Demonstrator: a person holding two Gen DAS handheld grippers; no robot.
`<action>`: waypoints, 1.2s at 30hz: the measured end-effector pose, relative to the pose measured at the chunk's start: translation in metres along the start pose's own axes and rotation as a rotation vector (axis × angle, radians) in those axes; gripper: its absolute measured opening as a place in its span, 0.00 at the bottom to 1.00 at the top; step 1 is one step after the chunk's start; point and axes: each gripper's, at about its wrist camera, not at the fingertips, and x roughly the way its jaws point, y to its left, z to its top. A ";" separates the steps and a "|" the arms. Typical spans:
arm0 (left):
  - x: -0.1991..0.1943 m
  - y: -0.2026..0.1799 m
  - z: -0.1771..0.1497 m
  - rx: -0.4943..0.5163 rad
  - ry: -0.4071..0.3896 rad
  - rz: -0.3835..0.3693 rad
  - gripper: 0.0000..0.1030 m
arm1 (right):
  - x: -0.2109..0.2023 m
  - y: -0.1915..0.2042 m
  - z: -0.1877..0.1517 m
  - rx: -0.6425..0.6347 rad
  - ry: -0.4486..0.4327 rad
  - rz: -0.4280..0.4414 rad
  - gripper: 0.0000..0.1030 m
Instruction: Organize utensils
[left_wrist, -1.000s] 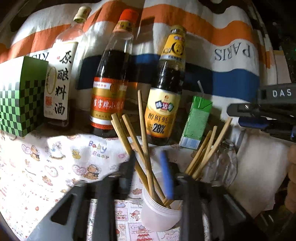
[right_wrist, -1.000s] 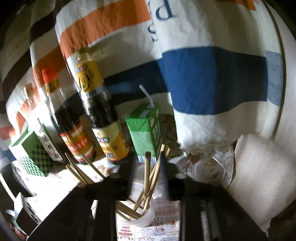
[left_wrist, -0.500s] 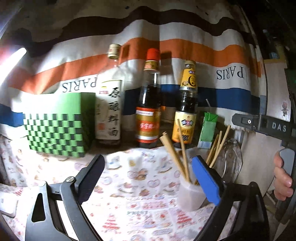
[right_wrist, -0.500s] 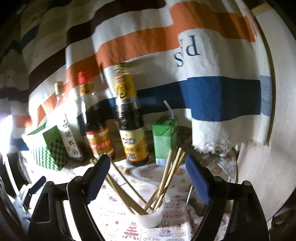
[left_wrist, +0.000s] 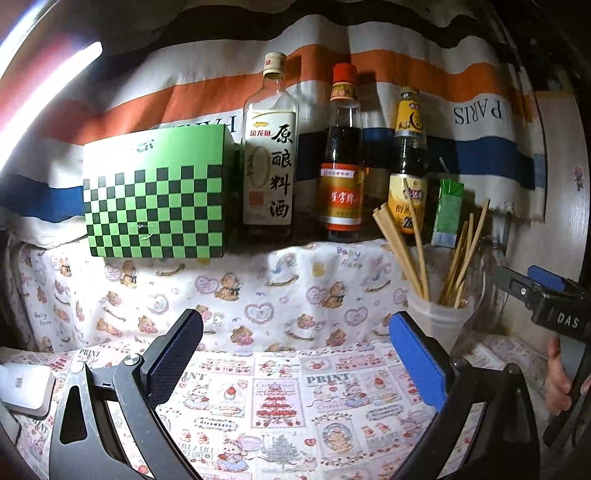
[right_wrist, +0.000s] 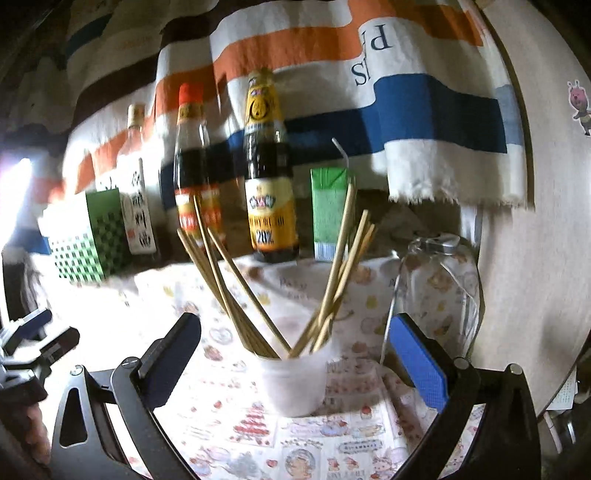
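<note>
A white plastic cup (right_wrist: 295, 384) stands on the printed cloth. Several wooden chopsticks (right_wrist: 229, 291) in it lean out in two bunches, left and right. My right gripper (right_wrist: 293, 354) faces the cup and its jaws are opening wide. The cup shows in the gap between them, and neither pad touches it. In the left wrist view the cup (left_wrist: 439, 321) and chopsticks (left_wrist: 400, 247) sit to the right of my left gripper (left_wrist: 295, 354). Its jaws are also opening, with only cloth between them.
Three sauce bottles (left_wrist: 341, 155) stand along the striped cloth at the back. With them are a green checkered box (left_wrist: 155, 195) and a green drink carton (right_wrist: 327, 210). A clear glass jar (right_wrist: 439, 284) sits right of the cup by a wooden wall. A white device (left_wrist: 26, 387) lies far left.
Both grippers were nearly shut around chopsticks over the cup. They have let go, opened wide and drawn back. The chopsticks now rest in the cup.
</note>
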 end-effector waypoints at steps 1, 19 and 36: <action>0.003 0.000 -0.001 0.000 0.008 0.000 0.98 | 0.000 0.000 -0.005 -0.015 -0.007 -0.008 1.00; 0.015 0.000 -0.018 -0.011 0.037 0.071 0.99 | 0.006 0.004 -0.031 -0.052 -0.028 -0.025 1.00; 0.013 -0.002 -0.017 0.004 0.031 0.119 0.99 | 0.018 0.011 -0.039 -0.072 0.031 -0.030 1.00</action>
